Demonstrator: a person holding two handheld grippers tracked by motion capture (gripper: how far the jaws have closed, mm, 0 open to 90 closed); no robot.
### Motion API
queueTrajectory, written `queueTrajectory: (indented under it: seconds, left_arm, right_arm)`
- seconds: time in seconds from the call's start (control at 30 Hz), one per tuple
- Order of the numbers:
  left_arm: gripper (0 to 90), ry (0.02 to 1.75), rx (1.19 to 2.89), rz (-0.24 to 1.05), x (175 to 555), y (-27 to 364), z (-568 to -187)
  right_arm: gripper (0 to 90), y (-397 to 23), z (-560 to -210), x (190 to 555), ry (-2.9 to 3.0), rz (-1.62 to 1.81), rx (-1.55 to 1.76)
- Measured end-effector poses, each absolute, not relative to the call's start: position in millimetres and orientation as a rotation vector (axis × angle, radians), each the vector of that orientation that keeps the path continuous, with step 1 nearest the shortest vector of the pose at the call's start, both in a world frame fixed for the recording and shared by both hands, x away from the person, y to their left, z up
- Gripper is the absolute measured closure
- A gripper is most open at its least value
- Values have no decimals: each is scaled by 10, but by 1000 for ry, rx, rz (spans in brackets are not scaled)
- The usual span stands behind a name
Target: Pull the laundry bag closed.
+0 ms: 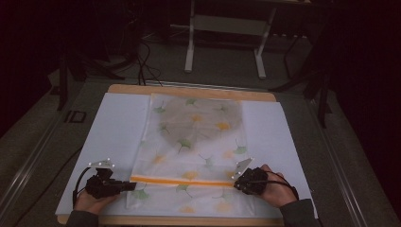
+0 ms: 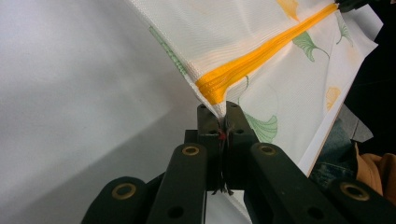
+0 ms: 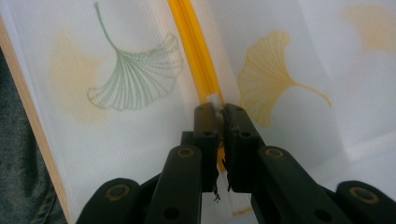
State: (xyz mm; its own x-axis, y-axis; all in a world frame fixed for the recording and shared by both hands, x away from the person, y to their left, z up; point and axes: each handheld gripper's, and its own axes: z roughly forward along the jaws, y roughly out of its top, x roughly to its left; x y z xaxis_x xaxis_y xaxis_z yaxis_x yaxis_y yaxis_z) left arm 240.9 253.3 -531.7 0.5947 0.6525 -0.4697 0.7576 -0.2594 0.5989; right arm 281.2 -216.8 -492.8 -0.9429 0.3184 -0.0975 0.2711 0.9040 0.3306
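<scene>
Clearly sheer white mesh bag [image 1: 189,142], ginkgo-leaf printed, with an orange zipper [image 1: 182,180].

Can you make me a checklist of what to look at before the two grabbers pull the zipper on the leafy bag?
1. Left gripper pinches the bag's edge at the orange zipper's end: ok.
2. Right gripper closed at the zipper's other end: ok.
3. White pull tab between its jaws: cannot tell.
4. Bag flat on the white sheet: ok.
5. Zipper line straight: ok.
</scene>
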Motion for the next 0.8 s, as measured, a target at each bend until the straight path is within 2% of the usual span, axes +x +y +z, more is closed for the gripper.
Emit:
queueTrajectory:
  seconds: [0.8]
  left_arm:
    - [884,1110,2006,-179,2413,2505,-5345]
  right_arm:
    - [846,-2528,-4951,2800,2913,471,573]
